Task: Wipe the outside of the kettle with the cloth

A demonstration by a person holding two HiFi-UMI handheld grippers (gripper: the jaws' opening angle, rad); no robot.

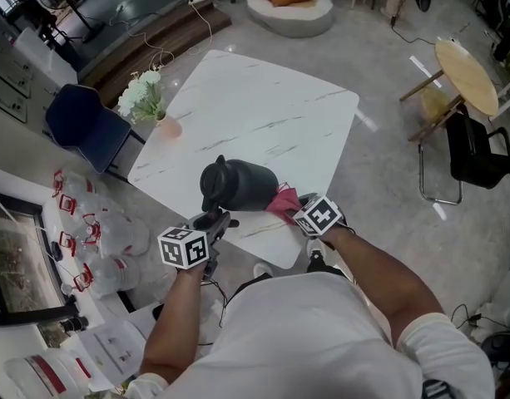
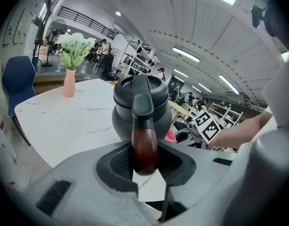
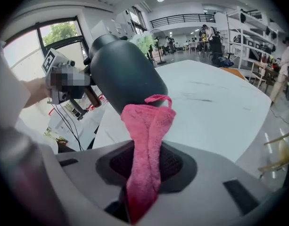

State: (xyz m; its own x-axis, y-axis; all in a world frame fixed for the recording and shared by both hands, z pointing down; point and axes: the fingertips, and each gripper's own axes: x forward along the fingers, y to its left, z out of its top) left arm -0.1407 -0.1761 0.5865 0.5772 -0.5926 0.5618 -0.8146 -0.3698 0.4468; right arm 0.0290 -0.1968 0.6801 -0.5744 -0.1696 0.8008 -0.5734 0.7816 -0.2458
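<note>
The kettle (image 1: pixel 238 185) is sitting near the front edge of the white marble table (image 1: pixel 263 115), just ahead of the person, with both grippers working on it from opposite sides. The left gripper (image 2: pixel 144 161) is clamping the brown wooden end of the kettle's handle (image 2: pixel 144 145), its 2 jaws standing partly closed and pressing on the wood from either side, so it is steadying the vessel rather than wiping. The right gripper (image 3: pixel 146 166) is pinching a pink cloth (image 3: pixel 149 126), whose bunched length is running up out of the jaws while its free end is lying against the dark lower side of the kettle's body, on the side away from the handle. Judging from this, the setup is finished: the cloth is picked up, the kettle is braced, and contact is being made. The wiping itself is looking barely under way, since the cloth is covering only 1 small patch, and nothing on the matte surface is showing which parts are already clean. The upper body, the lid area, the spout side and the side by the handle all seem to be waiting for a pass, which will probably call for turning the kettle or reaching around it. A pink vase of flowers (image 1: pixel 167 125) is standing well apart at the far left edge.
</note>
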